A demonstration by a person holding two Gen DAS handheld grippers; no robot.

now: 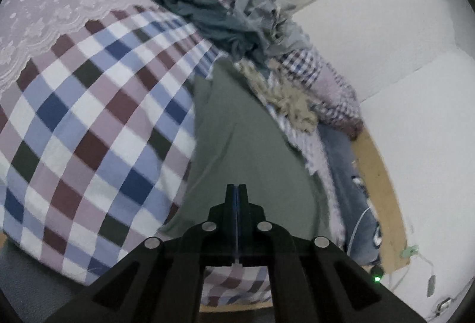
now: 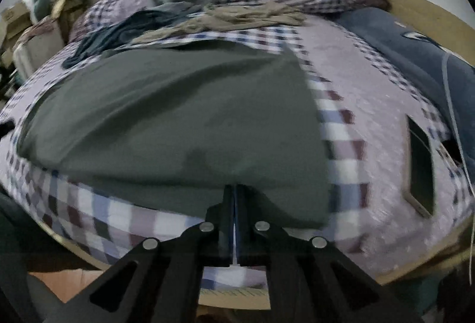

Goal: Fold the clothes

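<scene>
Cloth fills both of your views, but each one shows it differently. In the left wrist view your left gripper (image 1: 236, 189) sits at the lower middle of the frame, its two fingers pressed together with an edge of the green garment (image 1: 246, 144) clamped between them; the garment runs up the centre as a narrow strip. To the left of it you see the checked bedcover (image 1: 89, 115) and, at the upper left, a lilac lace-edged cloth (image 1: 59, 11). Only this view shows the white wall (image 1: 415, 115) on the right, the wooden bed edge (image 1: 383, 183) along it, and a small green light (image 1: 377, 279) at the lower right.

In the right wrist view your right gripper (image 2: 234, 192) is at the lower middle, fingers closed together on the near edge of the same green garment (image 2: 178, 115), which here lies wide and flat across the bed. Only this view shows a dark phone (image 2: 420, 165) lying on the lilac cover at the right, and some boxes (image 2: 17, 23) at the upper left.

Both views show the pile of unfolded clothes behind the garment: a dark teal piece (image 1: 207, 17), a grey piece (image 1: 267, 17) and a beige piece (image 1: 285, 97). A blue garment (image 2: 415, 46) with a white print lies at the right; the print is too blurred for you to read. No other writing is readable.
</scene>
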